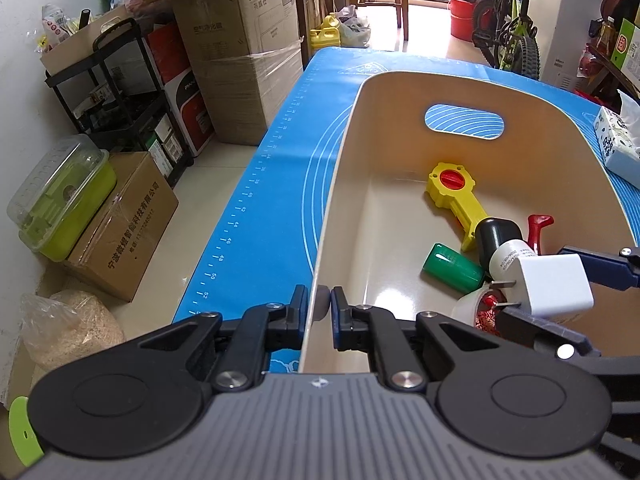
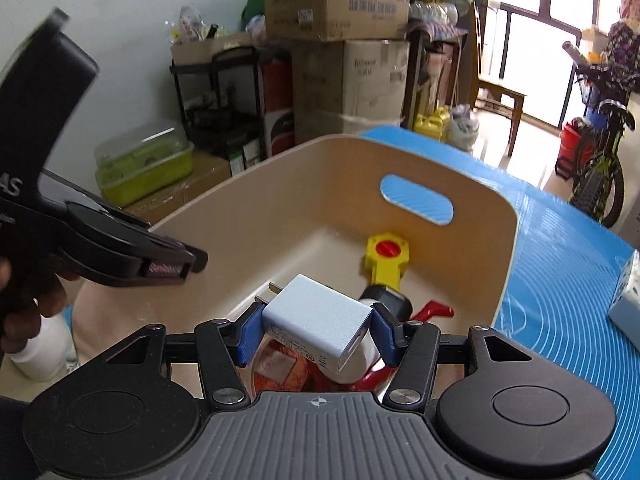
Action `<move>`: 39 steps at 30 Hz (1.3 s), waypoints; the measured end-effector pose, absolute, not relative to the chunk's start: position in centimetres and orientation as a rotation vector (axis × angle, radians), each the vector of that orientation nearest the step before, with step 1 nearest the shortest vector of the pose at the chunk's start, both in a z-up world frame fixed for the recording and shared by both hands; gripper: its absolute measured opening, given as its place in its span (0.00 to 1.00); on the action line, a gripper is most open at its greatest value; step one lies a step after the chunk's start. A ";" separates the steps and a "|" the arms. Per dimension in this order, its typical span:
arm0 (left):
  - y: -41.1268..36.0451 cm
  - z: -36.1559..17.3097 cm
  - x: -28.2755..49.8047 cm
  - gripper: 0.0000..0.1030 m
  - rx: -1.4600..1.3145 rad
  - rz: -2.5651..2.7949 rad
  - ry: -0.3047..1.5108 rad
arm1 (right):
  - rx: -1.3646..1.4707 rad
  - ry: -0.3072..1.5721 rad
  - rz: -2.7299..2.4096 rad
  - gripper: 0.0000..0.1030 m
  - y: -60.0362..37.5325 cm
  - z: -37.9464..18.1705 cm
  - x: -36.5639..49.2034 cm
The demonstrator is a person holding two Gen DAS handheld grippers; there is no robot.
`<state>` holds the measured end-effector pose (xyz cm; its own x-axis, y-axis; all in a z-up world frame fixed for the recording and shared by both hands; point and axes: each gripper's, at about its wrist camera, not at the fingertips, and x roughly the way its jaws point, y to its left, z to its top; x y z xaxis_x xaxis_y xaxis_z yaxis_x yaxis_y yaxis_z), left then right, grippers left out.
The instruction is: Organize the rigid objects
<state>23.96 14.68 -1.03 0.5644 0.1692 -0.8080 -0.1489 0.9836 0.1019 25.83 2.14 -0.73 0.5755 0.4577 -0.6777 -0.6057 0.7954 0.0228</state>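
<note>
A beige bin [image 1: 340,184] stands on the blue mat [image 1: 280,152]. My left gripper [image 1: 319,304] is shut on the bin's left rim; it also shows in the right wrist view [image 2: 168,268]. My right gripper [image 2: 316,330] is shut on a white charger plug [image 2: 320,320] and holds it above the bin's inside; the plug also shows in the left wrist view [image 1: 552,284]. Inside the bin lie a yellow toy wrench [image 1: 452,192], a green cylinder [image 1: 454,268], a white bottle with a black cap [image 1: 500,240], a red piece [image 1: 538,226] and a tape roll [image 1: 476,308].
A tissue pack [image 1: 616,140] lies on the mat right of the bin. Cardboard boxes [image 1: 240,52], a black shelf [image 1: 120,92] and a green lidded container [image 1: 64,200] stand on the floor at left. A bicycle [image 1: 512,28] stands beyond the table. A white bottle [image 2: 44,352] sits left of the bin.
</note>
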 end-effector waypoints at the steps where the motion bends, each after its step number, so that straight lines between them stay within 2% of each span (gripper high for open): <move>1: 14.7 -1.0 23.9 0.13 0.023 0.187 0.953 | -0.220 0.727 0.625 0.59 2.0 -0.7 25.9; 5: 14.7 -1.0 24.0 0.14 0.024 0.188 0.953 | -0.206 0.734 0.616 0.60 1.9 -0.7 26.1; 22: 14.4 0.0 23.4 0.14 0.048 0.207 0.924 | -0.093 0.689 0.555 0.81 0.1 1.6 24.4; 30: 13.8 3.6 21.5 0.17 0.035 0.236 0.844 | 0.019 0.673 0.494 0.92 -2.7 3.6 23.4; 32: 13.5 4.5 20.6 0.43 0.031 0.233 0.828 | 0.040 0.669 0.476 0.94 -3.5 4.2 23.0; 33: 13.3 4.9 20.1 0.70 0.030 0.235 0.812 | 0.047 0.665 0.466 0.96 -3.9 4.6 22.7; 34: 13.2 5.4 19.5 0.79 0.029 0.238 0.789 | 0.052 0.660 0.455 0.96 -4.3 4.8 22.3; 39: 12.2 6.8 17.2 0.79 0.006 0.229 0.769 | 0.068 0.642 0.415 0.98 -6.2 6.2 20.1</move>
<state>17.20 12.22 6.77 0.6951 0.2072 -0.6884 -0.2031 0.9751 0.0884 20.05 -6.22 6.17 0.7219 0.3964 -0.5672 -0.3549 0.9157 0.1883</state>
